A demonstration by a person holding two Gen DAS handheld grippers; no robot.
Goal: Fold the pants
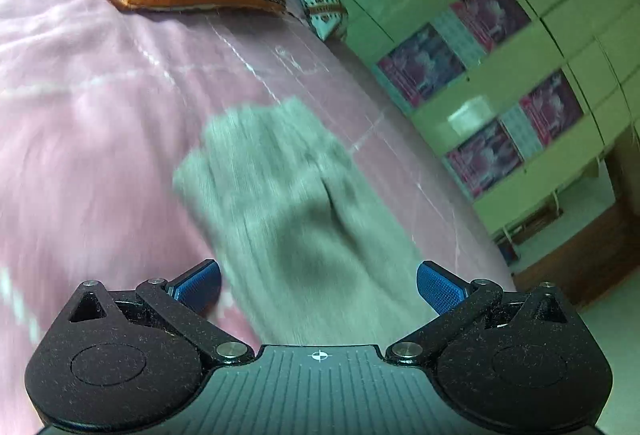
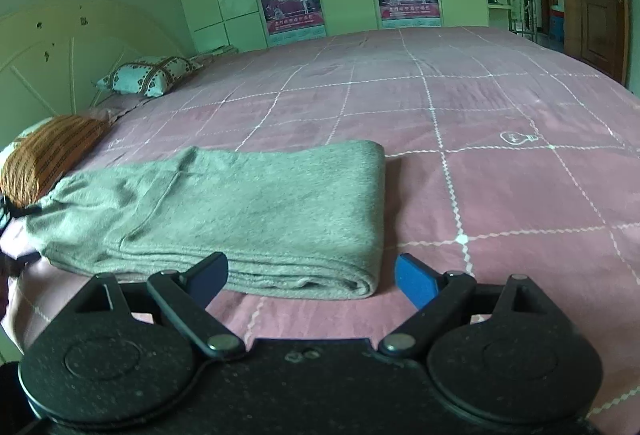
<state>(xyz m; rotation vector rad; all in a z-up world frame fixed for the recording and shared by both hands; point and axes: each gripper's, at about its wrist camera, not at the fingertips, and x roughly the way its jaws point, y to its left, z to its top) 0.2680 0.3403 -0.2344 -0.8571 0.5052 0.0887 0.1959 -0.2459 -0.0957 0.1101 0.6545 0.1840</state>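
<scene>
Pants are lying on the bed near its front edge, already doubled into a long flat stack, the rounded fold facing the foot and the waist end pointing at the orange pillow by the headboard. Judging from that shape, a further fold is probably still to come, which would be why both tools are hanging close. The right gripper is hovering just before the near edge by the folded corner, jaws spread wide, gripping nothing. The left gripper is looking along the blurred pants from one end, jaws equally wide apart; whether they are touching cloth is unclear.
</scene>
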